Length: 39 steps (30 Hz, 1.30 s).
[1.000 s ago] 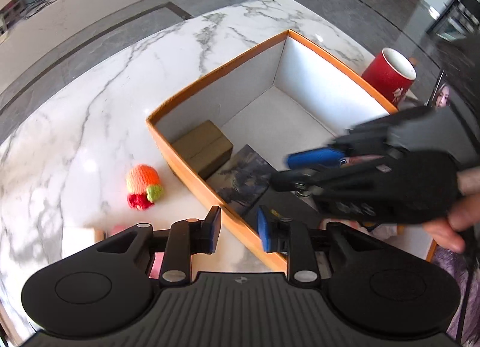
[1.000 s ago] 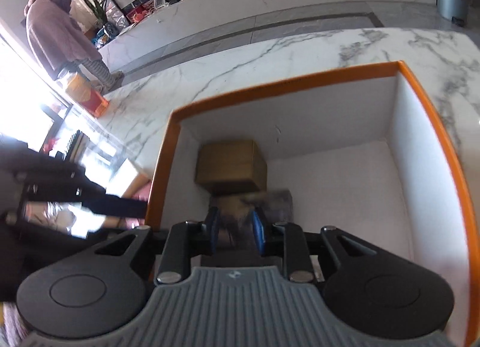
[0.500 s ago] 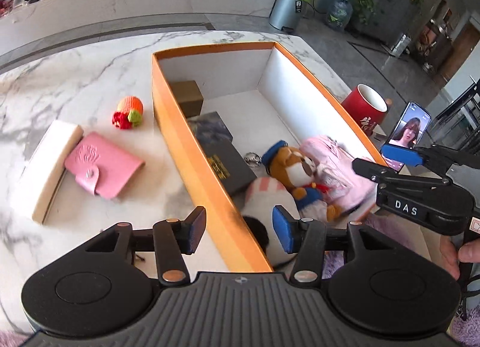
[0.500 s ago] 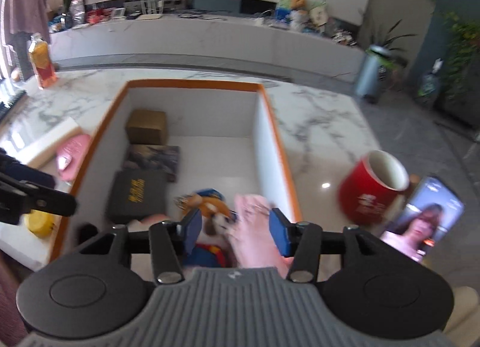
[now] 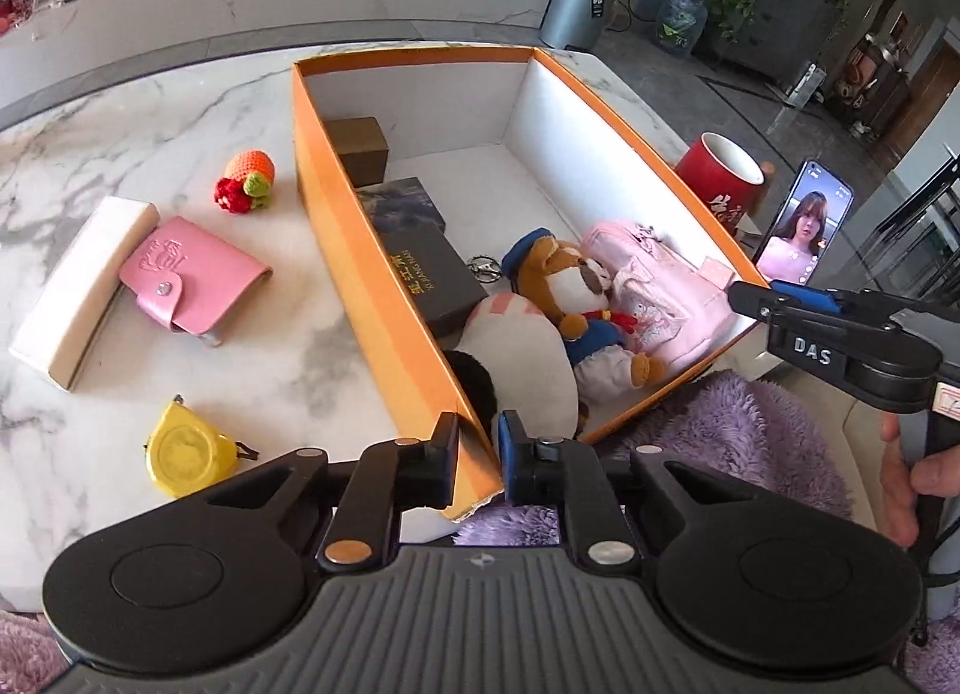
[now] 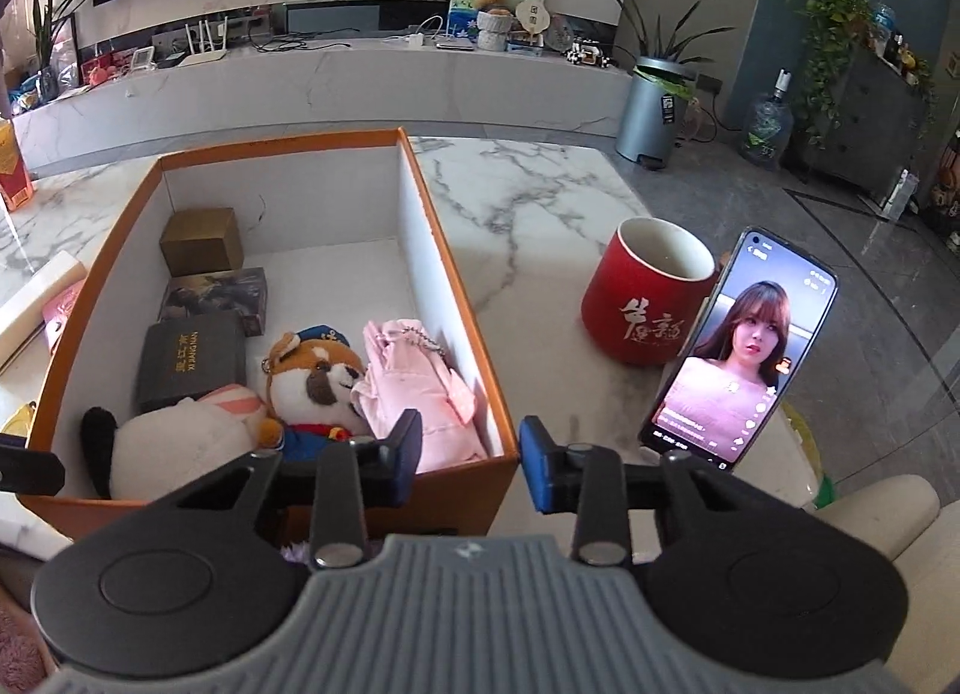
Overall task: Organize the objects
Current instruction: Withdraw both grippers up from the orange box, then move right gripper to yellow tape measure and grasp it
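Counting inside orange box (image 5: 384, 298), near worktop (image 5: 180, 111) edge: three boxes, two plush toys, one pink pouch.
Outside, worktop: four items.
Left gripper (image 5: 478, 457): clenched, empty.
Right gripper (image 6: 470, 463): closing, empty.

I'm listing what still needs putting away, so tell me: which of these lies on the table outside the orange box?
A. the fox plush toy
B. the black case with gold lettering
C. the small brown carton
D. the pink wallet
D: the pink wallet lies on the marble table left of the orange box, while the fox plush toy, black case and brown carton sit inside it.
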Motion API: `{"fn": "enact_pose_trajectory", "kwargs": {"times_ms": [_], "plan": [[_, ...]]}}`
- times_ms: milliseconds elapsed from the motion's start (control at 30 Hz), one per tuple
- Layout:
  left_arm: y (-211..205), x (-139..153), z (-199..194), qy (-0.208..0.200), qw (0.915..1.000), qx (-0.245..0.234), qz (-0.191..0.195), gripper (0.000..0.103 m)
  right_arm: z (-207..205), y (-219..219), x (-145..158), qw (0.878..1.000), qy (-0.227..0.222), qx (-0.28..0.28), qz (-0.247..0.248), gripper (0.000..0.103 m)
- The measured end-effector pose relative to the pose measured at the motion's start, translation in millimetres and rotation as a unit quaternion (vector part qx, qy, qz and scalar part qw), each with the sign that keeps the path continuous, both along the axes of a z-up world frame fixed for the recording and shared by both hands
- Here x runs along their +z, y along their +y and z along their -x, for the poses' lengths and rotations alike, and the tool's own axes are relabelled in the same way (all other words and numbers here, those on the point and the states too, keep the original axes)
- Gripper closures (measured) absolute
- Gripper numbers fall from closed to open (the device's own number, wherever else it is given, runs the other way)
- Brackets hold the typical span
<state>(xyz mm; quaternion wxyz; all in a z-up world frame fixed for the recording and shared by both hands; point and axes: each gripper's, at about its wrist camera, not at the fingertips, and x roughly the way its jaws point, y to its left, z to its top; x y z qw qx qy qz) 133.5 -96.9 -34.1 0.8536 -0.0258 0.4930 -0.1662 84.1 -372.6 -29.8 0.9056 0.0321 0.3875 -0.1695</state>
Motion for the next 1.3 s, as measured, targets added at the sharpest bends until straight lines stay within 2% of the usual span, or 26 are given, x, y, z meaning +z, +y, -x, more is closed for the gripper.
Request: {"fn": "enact_pose_trajectory", "kwargs": {"times_ms": [67,133,200,333,467,533,633,700,833,1133,1300], "plan": [[4,1,1,-0.006,0.9999,0.009,-0.009,0.089,3,1,2,1.0,-0.001,0.003,-0.012,0.073],[13,2,0,-0.009,0.9996,0.024,-0.012,0.091,4,5,2,1.0,-0.001,0.012,-0.015,0.082],[21,3,0,-0.014,0.9991,0.036,-0.019,0.094,5,14,3,1.0,0.001,0.023,-0.014,0.086],[33,7,1,-0.022,0.9988,0.042,-0.015,0.095,5,33,2,0.999,0.005,0.037,-0.003,0.086],[42,16,10,-0.042,0.9982,0.042,0.009,0.085,6,38,5,1.0,0.003,0.025,0.005,0.086],[49,22,16,-0.056,0.9975,0.042,0.014,0.077,11,46,13,0.999,-0.015,0.031,0.016,0.086],[60,32,24,-0.076,0.996,0.041,0.021,0.075,18,63,25,0.997,-0.052,0.055,0.011,0.084],[67,37,30,-0.086,0.9953,0.04,0.018,0.074,18,80,32,0.994,-0.075,0.08,0.005,0.083],[85,38,42,-0.097,0.9943,0.045,-0.001,0.068,10,114,38,0.988,-0.089,0.123,-0.016,0.071],[135,12,55,-0.078,0.995,0.056,-0.026,0.068,-7,201,31,0.962,-0.101,0.247,-0.053,0.071],[162,0,55,-0.059,0.9947,0.072,-0.043,0.068,-17,239,9,0.957,-0.082,0.275,-0.048,0.071]]}}
